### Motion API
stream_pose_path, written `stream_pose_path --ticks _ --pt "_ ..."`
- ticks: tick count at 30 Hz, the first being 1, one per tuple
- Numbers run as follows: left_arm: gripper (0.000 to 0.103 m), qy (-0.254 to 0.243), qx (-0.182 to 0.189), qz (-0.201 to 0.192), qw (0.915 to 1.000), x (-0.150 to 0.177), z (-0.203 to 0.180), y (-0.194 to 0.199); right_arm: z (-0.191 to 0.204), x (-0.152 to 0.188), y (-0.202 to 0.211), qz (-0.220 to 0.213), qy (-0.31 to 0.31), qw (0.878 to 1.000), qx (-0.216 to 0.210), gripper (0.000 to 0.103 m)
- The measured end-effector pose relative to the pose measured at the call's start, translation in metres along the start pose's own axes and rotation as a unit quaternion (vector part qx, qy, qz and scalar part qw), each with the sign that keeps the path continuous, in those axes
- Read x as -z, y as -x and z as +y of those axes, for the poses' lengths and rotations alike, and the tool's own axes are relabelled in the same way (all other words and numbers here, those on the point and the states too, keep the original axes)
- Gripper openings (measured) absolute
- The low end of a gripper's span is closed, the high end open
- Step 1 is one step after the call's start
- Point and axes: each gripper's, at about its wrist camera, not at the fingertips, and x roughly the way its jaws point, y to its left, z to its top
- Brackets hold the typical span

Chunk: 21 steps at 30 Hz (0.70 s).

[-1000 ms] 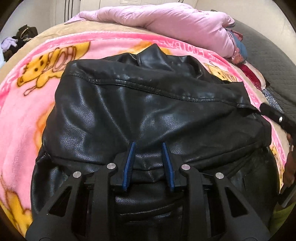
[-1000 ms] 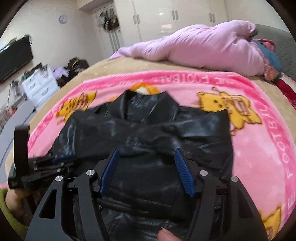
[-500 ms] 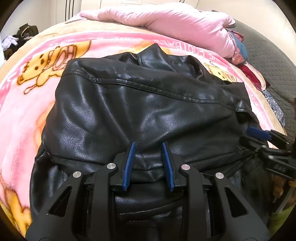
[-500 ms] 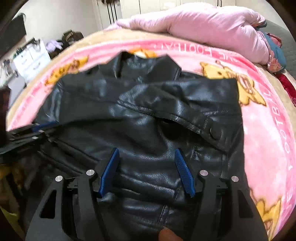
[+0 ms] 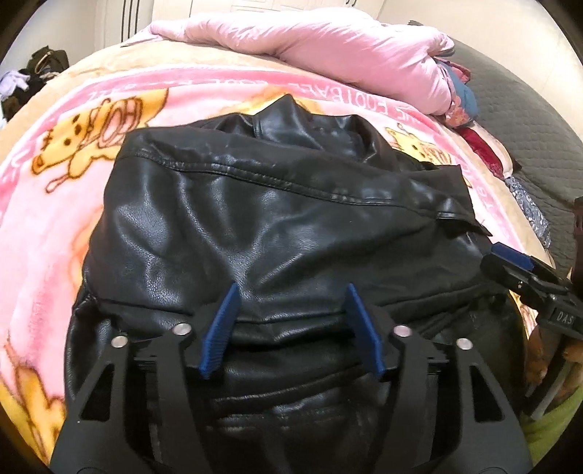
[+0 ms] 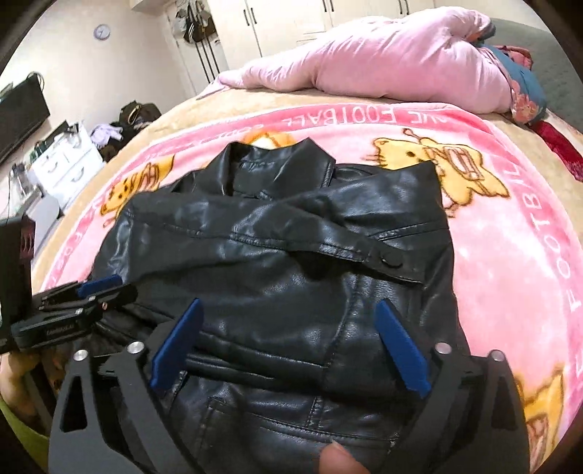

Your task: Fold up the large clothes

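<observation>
Black jacket (image 6: 277, 262): snap button (image 6: 387, 259) visible only from right wrist.

- The black leather jacket (image 5: 277, 226) has its near hem hidden behind the left claw (image 5: 291, 328).
- The right claw (image 5: 524, 277) is cut off by the frame's right edge.
- The wall clock (image 6: 101, 31) is too small to read.
- The blanket's (image 6: 510, 262) lettering is partly covered.

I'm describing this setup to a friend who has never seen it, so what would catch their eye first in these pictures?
The black leather jacket dominates, lying partly folded, collar away from the cameras, in the middle of a pink cartoon blanket on the bed. Both grippers, left and right, sit open over its near hem, blue pads apart. Behind, a pink quilt is bunched along the far edge.
</observation>
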Motion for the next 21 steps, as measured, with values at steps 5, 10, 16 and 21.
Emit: stream_pose_path --ticks 5,10,16,21 --pt "0.090 0.005 -0.015 -0.012 0.9998 0.000 -0.002 0.017 -0.003 0.001 0.008 -0.014 -0.007 1.000 -0.001 0.097" --pt "0.094 0.012 -0.027 -0.017 0.9994 0.001 0.000 0.033 -0.003 0.003 0.020 -0.034 -0.010 0.999 -0.003 0.099" --pt "0.094 0.006 -0.037 -0.024 0.9990 0.008 -0.001 0.052 0.002 0.005 0.037 -0.059 -0.012 0.998 -0.005 0.099" --pt "0.094 0.001 -0.035 -0.031 0.9989 0.011 -0.006 0.065 0.003 0.008 0.050 -0.078 -0.019 0.997 -0.008 0.099"
